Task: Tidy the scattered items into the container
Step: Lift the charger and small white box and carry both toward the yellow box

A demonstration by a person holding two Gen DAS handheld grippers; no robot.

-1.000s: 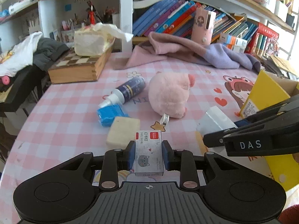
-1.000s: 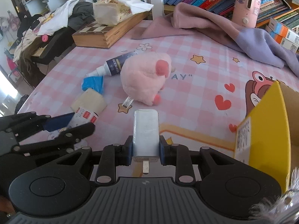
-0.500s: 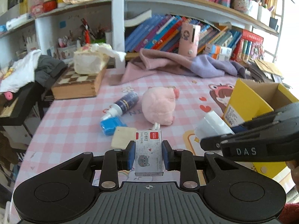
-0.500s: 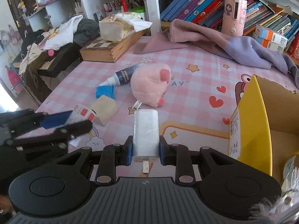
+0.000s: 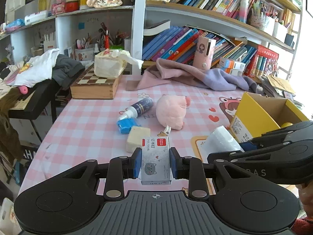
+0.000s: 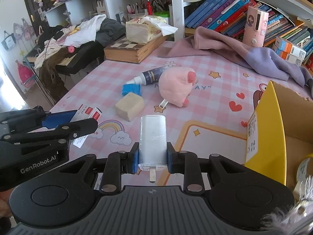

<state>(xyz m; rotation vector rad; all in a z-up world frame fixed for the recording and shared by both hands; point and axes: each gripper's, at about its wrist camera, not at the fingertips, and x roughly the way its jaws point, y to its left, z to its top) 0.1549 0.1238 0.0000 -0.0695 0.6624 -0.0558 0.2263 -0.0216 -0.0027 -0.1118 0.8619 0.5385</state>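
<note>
**Yellow box: open and close by, but easy to miss or to knock**

Stood with the top open near the right edge of the table, with something pale inside, too hidden to name.

Held above the near edge of the table, in two closed claws. Left gripper: clamped on a small staple box, pinched only at the lower half. Right gripper: clamped on a white charger, pinched near the plug end, with most of the body out in front of the pads. Hung almost side by side, just beside the yellow wall.

Could have gone wrong in these ways:
- Could have bumped one gripper against the other on the way to the opening, for lack of room between them.
- Could have struck the tall wall if brought in too low, and pushed the light box toward the right edge.
- Could have slipped from the pads, being smooth and held by one end.
- Could have fallen beside the box if released too early.

Lay close together in the middle of the table, not yet tidied: pink plush toy, bottle, blue packet, beige block.
</note>
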